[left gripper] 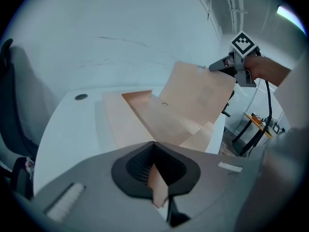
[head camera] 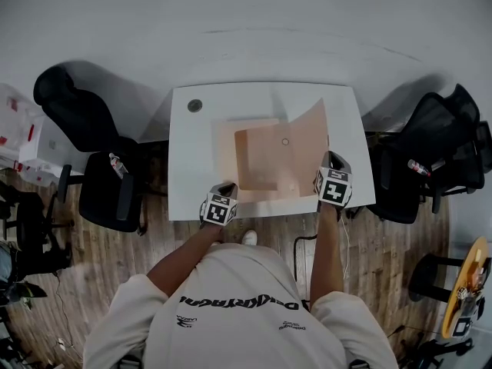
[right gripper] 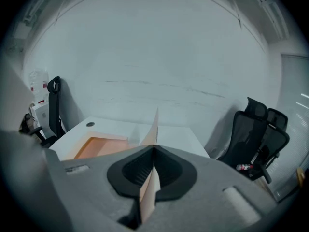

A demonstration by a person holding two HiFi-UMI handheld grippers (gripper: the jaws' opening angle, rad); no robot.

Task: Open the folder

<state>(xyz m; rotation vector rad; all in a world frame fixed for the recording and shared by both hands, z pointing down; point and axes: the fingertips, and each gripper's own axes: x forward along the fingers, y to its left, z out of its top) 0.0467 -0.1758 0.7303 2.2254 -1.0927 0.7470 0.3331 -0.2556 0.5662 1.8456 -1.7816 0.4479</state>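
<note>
Folder (head camera: 257, 160) lies flat mid-counter (head camera: 192, 175), and its crease looks to run near-to-far. The cover (head camera: 309, 141) is already up, tilted and leaning right.

Right gripper (head camera: 329, 164): fingers fully closed on the cover's near-right edge, with the sheet standing edge-on between the pads (right gripper: 153, 178).

Left gripper (head camera: 228, 188): fingers clamped on the near-left edge of the lower leaf (left gripper: 155, 180), pinning it to the counter.

The free edge is already on the right hand's side, so my read is that the rest of the swing goes right and down about that crease while the left hand just anchors. Risk: the lower leaf drags along.
</note>
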